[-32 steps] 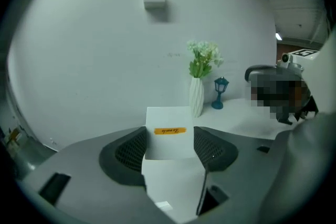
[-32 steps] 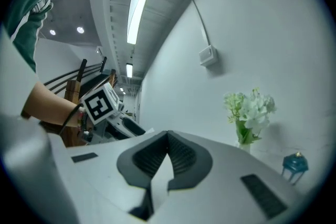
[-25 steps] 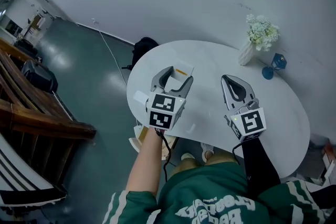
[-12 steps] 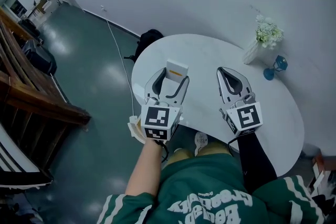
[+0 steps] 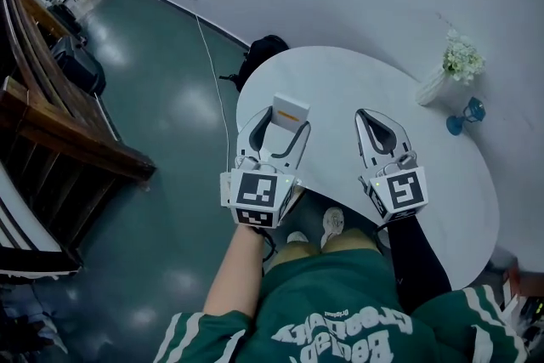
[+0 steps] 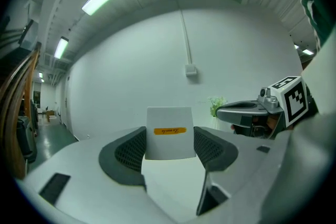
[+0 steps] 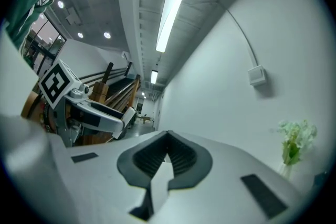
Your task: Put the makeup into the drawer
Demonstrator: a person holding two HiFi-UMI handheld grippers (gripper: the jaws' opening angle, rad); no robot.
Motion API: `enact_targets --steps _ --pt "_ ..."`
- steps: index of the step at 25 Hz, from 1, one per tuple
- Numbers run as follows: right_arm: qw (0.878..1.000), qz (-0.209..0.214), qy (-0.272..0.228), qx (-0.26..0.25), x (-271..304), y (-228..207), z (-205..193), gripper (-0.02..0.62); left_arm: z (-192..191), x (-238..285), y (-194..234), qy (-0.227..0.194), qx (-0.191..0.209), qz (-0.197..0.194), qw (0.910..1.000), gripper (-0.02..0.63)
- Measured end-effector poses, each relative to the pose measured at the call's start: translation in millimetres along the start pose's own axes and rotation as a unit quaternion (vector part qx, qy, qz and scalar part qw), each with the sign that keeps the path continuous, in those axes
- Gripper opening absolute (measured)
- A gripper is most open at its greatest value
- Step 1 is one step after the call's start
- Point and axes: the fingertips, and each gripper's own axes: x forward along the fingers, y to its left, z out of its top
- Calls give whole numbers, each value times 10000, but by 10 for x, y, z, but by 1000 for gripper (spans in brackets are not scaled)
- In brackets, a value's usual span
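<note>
A white makeup box (image 5: 289, 111) with an orange label stands upright between the jaws of my left gripper (image 5: 276, 118), which is shut on its sides. The same box (image 6: 169, 132) fills the gap of the left gripper (image 6: 169, 148) in the left gripper view, held level above the white table (image 5: 340, 81). My right gripper (image 5: 371, 116) hangs over the table's near edge, shut with nothing in it; its pads (image 7: 176, 157) meet in the right gripper view. No drawer is in view.
A white vase of pale flowers (image 5: 459, 64) and a blue glass (image 5: 469, 113) stand at the table's far right. A black bag (image 5: 265, 51) and a cable lie on the floor beyond the table. Wooden furniture (image 5: 59, 132) stands at the left.
Both grippers have drawn back toward the table's near left edge. The box has tipped up between the left jaws and stays gripped. The right gripper stays shut.
</note>
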Motion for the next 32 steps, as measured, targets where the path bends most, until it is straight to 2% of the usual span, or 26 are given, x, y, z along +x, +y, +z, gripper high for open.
enact_targets --steps 9,17,21,24,28,32 --pt "9972 735 -59 143 363 749 22 5 -215 -614 518 178 30 698 9974 285" --pt "9873 1500 -209 488 624 1414 28 4 -467 -1194 911 371 -71 1419 9892 285" --pt "9855 1585 -230 554 659 1627 60 5 -582 -1346 994 480 -113 1453 9882 285" --pt "9858 1578 -173 540 662 1660 45 3 -660 -1365 999 648 6 1439 9875 287" --pt "9876 1490 -57 496 667 1571 -16 5 -895 -1287 975 1079 196 1317 9852 287" --pt "9889 1405 78 479 694 1492 -140 5 -1302 -1173 1010 1637 220 1098 9801 285"
